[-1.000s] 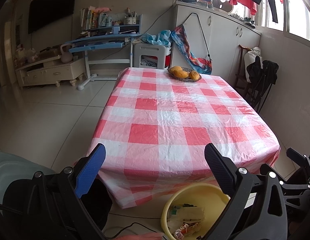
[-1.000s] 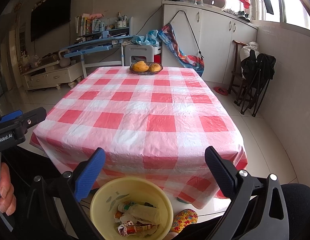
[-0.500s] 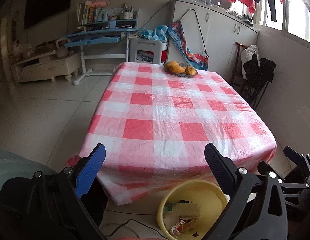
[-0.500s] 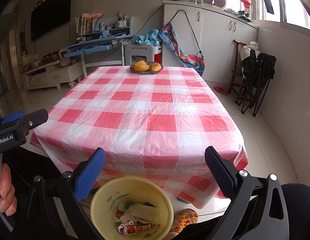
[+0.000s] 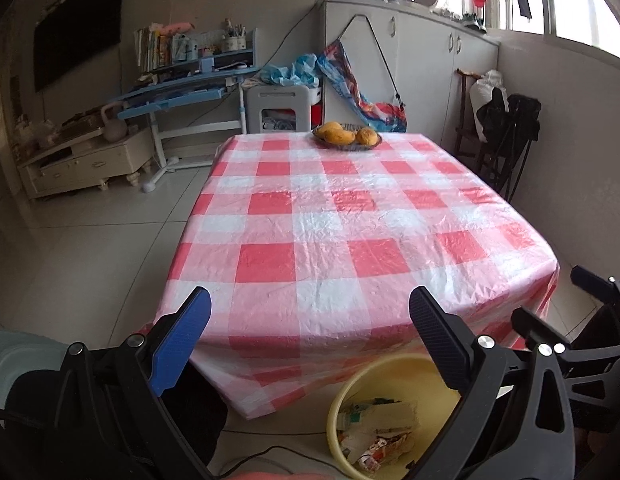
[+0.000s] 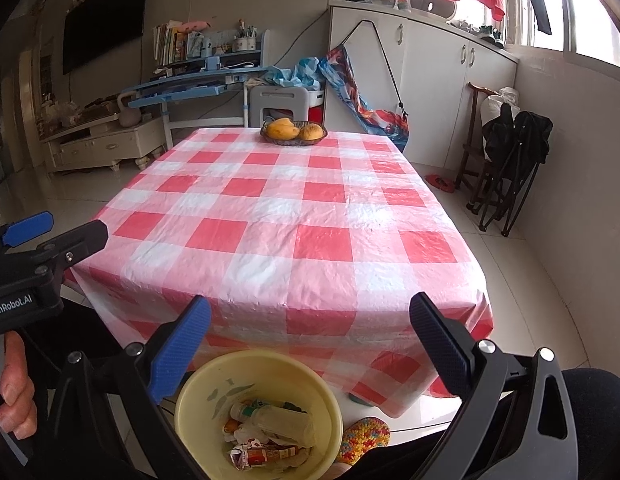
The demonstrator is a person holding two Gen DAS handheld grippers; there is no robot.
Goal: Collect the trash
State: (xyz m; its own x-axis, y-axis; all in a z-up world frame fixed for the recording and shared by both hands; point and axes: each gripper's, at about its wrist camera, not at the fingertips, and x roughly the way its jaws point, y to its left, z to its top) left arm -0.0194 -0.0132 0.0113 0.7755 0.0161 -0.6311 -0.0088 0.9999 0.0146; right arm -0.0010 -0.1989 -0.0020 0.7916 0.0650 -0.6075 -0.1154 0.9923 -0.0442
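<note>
Both jaws hang released and empty above the yellow bin (image 6: 258, 412) of trash (image 6: 270, 436) on the floor below the worktop's (image 6: 294, 216) near edge, my right gripper (image 6: 310, 344) nearer.

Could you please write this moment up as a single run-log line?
left gripper: open, empty | right gripper: open, empty | trash: in yellow basin on floor | table: only fruit basket

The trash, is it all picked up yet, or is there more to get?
It looks nearly done. The wrappers and a bottle already lie in the yellow bin on the floor. The left gripper and right gripper both have open jaws holding nothing. The checked table shows only a fruit basket, so no trash seems left there.
</note>
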